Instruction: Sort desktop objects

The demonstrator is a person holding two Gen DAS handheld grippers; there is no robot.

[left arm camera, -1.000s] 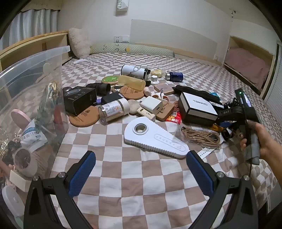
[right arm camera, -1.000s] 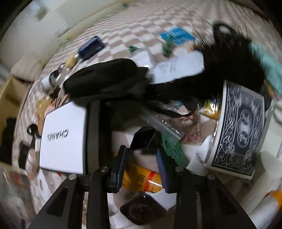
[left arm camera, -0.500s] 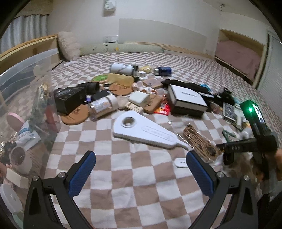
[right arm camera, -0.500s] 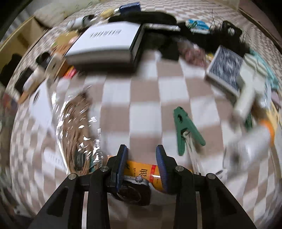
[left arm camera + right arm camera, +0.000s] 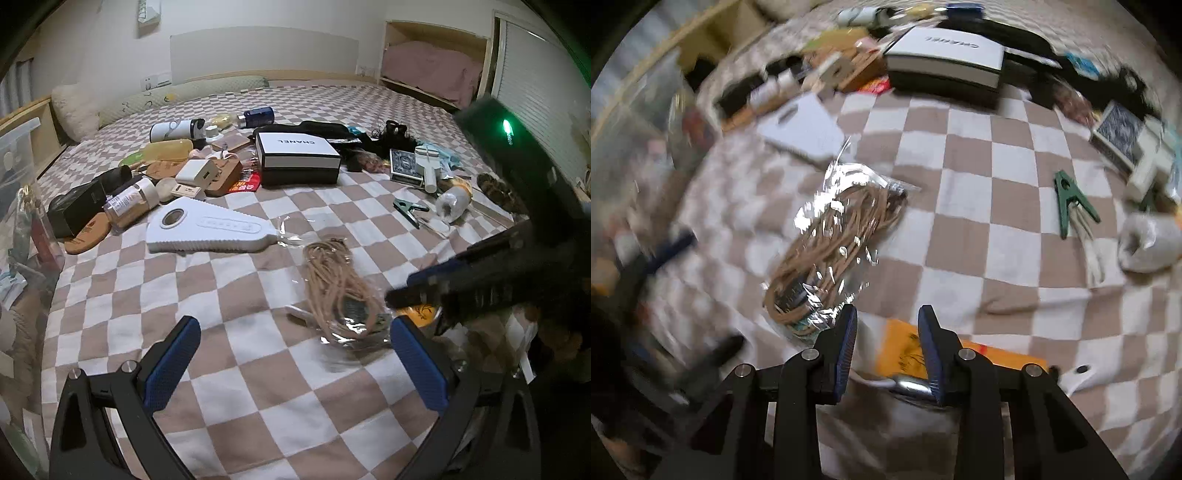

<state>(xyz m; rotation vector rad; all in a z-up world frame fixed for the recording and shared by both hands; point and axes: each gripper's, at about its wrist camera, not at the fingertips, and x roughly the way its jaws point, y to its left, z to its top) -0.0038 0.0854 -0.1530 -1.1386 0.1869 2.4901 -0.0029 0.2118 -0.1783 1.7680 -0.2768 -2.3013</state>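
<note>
While the right gripper point(image 5: 887, 345) pinches a yellow packet point(image 5: 905, 352) with a silvery thing under it between its fingers, the left gripper point(image 5: 295, 363) hangs over the checkered bed cover point(image 5: 229, 295) with its fingers spread wide and nothing between them. I think this is the carrying step, and the next move is to bring the packet to where it belongs and let go. Ahead of both pairs of fingers lies a bagged coil of brown cord point(image 5: 831, 254), and far ahead a white box point(image 5: 297, 149) reads "CHANEL"; the packet's black marks are too blurry to read.

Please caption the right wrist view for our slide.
Right tongs holding an orange tube above the checkered bedspread.
</note>
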